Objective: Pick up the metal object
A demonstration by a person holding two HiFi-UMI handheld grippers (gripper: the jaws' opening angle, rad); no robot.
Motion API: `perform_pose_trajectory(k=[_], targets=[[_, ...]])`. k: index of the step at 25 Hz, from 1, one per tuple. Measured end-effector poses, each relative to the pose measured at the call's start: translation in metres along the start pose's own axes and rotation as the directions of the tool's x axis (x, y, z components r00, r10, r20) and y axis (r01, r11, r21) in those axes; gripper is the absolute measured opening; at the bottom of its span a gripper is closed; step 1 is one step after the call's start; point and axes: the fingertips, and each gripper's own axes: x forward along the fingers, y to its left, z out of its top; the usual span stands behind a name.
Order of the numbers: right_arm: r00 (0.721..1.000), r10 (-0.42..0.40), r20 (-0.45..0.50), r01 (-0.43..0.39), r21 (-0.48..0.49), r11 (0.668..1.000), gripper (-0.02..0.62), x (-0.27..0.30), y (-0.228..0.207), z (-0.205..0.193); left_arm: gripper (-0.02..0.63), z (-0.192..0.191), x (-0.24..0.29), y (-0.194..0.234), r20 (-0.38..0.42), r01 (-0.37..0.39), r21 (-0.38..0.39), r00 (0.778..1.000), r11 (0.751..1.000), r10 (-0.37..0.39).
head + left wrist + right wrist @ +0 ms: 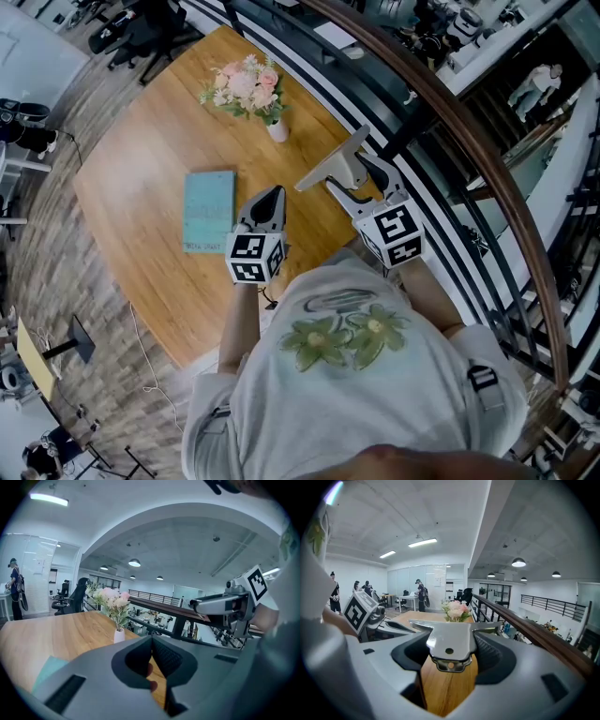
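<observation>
Metal object (449, 645) is sitting clamped between the right gripper's (361, 183) jaws, held above the table (141, 187); a steady squeeze and level hold seem wise. The left gripper (269, 202) is hanging closed and empty.

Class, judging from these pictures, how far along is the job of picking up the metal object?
Done: the metal object sits clamped between the right tool's jaws, seemingly raised off the wooden table. In hand: holding it there; the left tool is shut and empty. Left: little, perhaps confirming it is fully clear, which these views don't settle.
</observation>
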Motion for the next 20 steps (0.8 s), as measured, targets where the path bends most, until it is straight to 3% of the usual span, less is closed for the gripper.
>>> perform_pose_trajectory(k=[20], targets=[[1.0, 0.009, -0.007, -0.009, -0.015, 1.0, 0.293, 0.0096, -0.0002, 0.0023, 0.014, 0.0051, 0.0013, 0.0019, 0.007, -0.002, -0.003, 1.0, 1.0, 0.002]])
